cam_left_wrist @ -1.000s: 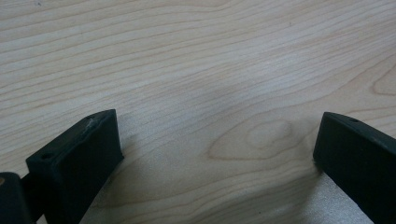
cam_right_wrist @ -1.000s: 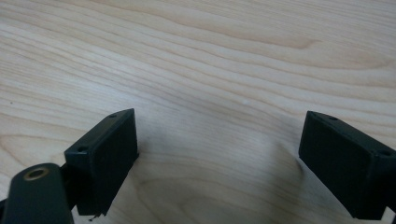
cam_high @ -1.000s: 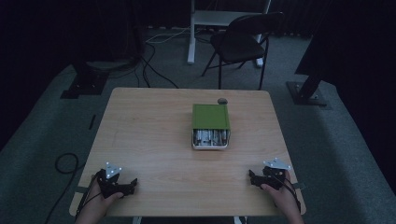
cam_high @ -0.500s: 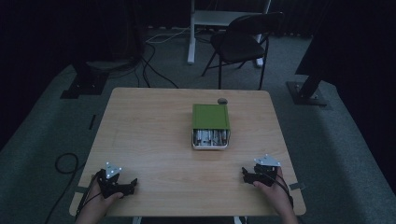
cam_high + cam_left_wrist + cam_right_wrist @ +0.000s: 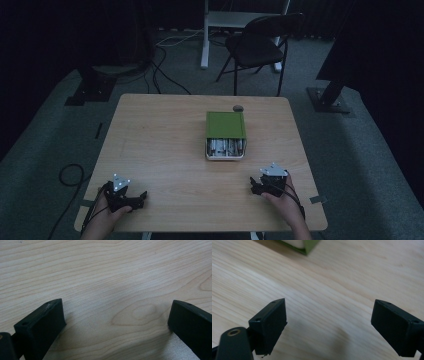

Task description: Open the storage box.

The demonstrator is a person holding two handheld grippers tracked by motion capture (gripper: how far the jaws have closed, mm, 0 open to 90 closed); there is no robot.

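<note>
A green box [image 5: 225,125] lies near the middle of the wooden table [image 5: 160,135], its near end pulled open on a white tray of silvery cylinders [image 5: 225,148]. A small dark round object [image 5: 238,108] sits just behind the box. My left gripper [image 5: 140,196] rests at the table's near left, held by a hand; in the left gripper view it [image 5: 116,307] is open over bare wood. My right gripper [image 5: 254,185] is at the near right, below the box. Its jaws [image 5: 329,306] stand wide apart with nothing between them, and a corner of the green box [image 5: 308,246] shows beyond.
A dark folding chair [image 5: 260,45] and a white desk leg [image 5: 205,35] stand behind the table. Cables [image 5: 160,60] and stand bases [image 5: 87,90] lie on the grey floor. A cable loop [image 5: 70,175] lies left of the table.
My right gripper has moved left and slightly toward the box along the near edge. The left gripper and the box have stayed put.
</note>
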